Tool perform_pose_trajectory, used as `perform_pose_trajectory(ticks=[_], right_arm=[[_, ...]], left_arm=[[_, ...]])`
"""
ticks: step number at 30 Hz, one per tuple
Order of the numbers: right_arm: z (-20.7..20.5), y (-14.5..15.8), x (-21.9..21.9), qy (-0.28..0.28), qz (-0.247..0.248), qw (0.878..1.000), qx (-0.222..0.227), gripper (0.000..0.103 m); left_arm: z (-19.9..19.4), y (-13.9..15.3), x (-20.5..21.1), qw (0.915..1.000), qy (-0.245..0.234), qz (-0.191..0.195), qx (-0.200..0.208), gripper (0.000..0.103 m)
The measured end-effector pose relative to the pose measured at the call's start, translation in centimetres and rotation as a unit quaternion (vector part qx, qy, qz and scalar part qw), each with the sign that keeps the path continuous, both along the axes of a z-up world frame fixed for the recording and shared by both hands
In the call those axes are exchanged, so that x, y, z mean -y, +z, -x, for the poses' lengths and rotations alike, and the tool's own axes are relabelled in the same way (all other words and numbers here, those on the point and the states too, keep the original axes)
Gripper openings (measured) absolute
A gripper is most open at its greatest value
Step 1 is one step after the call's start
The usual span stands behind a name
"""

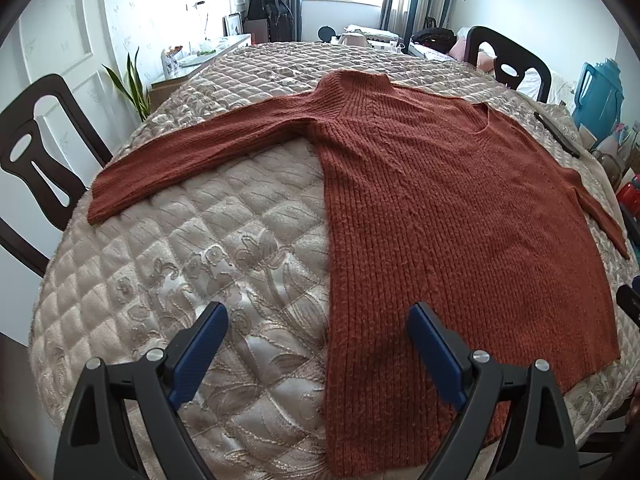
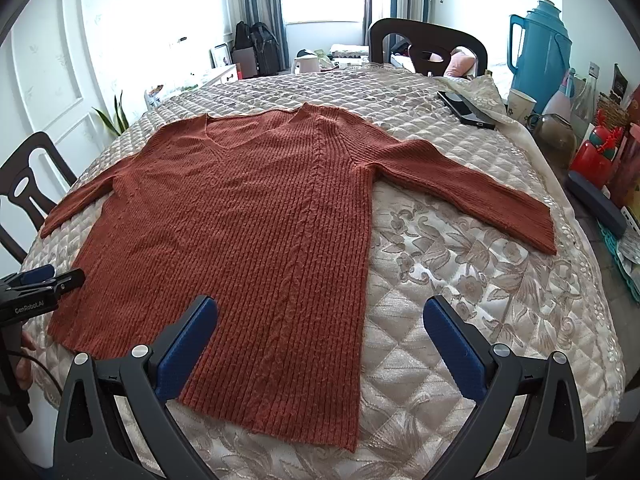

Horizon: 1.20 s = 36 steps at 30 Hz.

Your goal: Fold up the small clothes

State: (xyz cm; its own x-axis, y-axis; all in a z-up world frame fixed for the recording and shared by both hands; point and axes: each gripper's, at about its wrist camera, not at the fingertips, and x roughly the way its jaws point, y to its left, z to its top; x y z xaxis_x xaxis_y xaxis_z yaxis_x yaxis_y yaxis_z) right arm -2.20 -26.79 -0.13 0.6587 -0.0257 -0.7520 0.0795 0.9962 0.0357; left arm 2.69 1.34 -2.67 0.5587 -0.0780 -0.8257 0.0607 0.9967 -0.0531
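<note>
A rust-red knitted V-neck sweater (image 1: 440,208) lies flat and face up on the quilted beige table cover (image 1: 192,264), both sleeves spread out to the sides. It also shows in the right wrist view (image 2: 240,232). My left gripper (image 1: 316,320) is open and empty, hovering above the sweater's left side edge near the hem. My right gripper (image 2: 320,316) is open and empty, above the sweater's right side edge near the hem. The left gripper (image 2: 44,276) also shows at the left edge of the right wrist view.
Dark chairs stand at the left (image 1: 36,152) and the far side (image 2: 428,44). A black phone (image 2: 466,112) lies on the cover at the far right. A blue thermos (image 2: 540,52), a cup (image 2: 520,104) and red items (image 2: 596,156) crowd the right edge.
</note>
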Motion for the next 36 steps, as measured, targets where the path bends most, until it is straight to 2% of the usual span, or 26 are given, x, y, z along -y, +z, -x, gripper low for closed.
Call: perform_pose_trajectory(ticks=[6, 16, 21, 26, 36], right_arm=[[-0.6, 0.0, -0.2, 0.001, 0.0, 1.0, -0.002, 0.103], [-2.0, 0.4, -1.4, 0.022, 0.005, 1.0, 0.002, 0.103], [-2.7, 0.6, -1.9, 0.026, 0.007, 1.0, 0.003, 0.103], [-3.2, 0.8, -2.4, 0.027, 0.012, 1.0, 0.004, 0.103], [-4.4, 0.7, -2.5, 0.04, 0.01, 0.999, 0.001, 0.103]], left_arm=[[-0.4, 0.0, -0.3, 0.9998, -0.005, 0.016, 0.006, 0.093], [-1.3, 0.2, -3.0, 0.9959, 0.015, 0.087, 0.016, 0.093], [-1.7, 0.3, -4.7, 0.99, 0.025, 0.138, 0.018, 0.092], [-2.3, 0.5, -5.2, 0.9884, 0.036, 0.146, 0.019, 0.092], [-4.2, 0.2, -6.6, 0.9887, 0.063, 0.135, 0.016, 0.092]])
